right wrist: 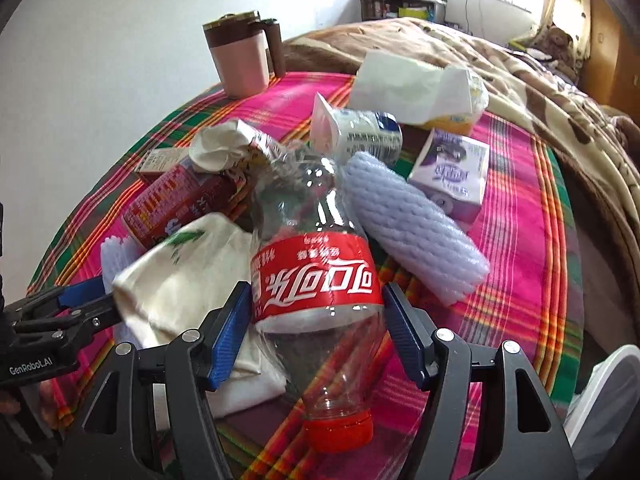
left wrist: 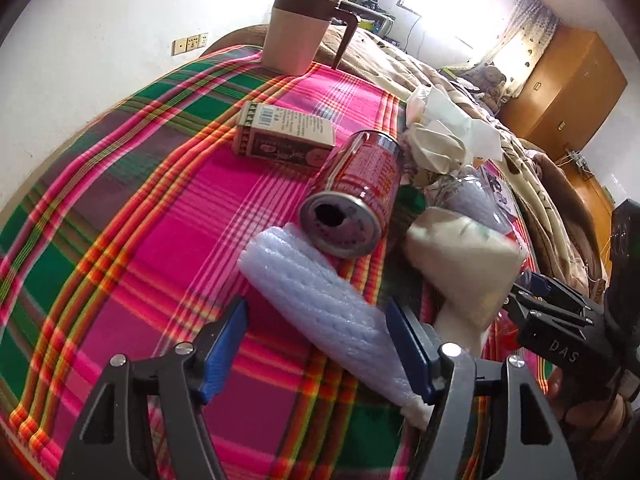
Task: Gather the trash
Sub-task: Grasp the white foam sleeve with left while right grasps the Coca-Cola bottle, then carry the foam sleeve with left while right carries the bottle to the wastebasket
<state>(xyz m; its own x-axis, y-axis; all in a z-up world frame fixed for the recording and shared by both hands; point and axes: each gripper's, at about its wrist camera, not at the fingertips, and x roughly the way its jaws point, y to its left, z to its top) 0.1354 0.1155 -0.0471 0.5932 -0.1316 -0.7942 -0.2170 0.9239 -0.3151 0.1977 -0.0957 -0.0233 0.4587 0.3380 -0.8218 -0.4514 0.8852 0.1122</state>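
Observation:
A white foam-net roll (left wrist: 320, 304) lies on the plaid cloth (left wrist: 120, 240) between the jaws of my left gripper (left wrist: 316, 346). It leans on the right pad and stays clear of the left pad, so the gripper is open. My right gripper (right wrist: 316, 334) is shut on a clear plastic cola bottle (right wrist: 316, 280) with a red label, both pads against its sides and the red cap toward the camera. A red can (left wrist: 352, 200) lies on its side behind the foam roll. A cream cloth bag (right wrist: 184, 280) sits between the two grippers.
A crumpled paper wad (right wrist: 220, 148), a small carton (left wrist: 284, 136), a second foam roll (right wrist: 412, 228), a purple box (right wrist: 452, 176), a white pouch (right wrist: 360, 132) and a tissue pack (right wrist: 416, 84) crowd the cloth. A pink mug (left wrist: 296, 28) stands at the far edge. A brown blanket (right wrist: 520, 80) lies to the right.

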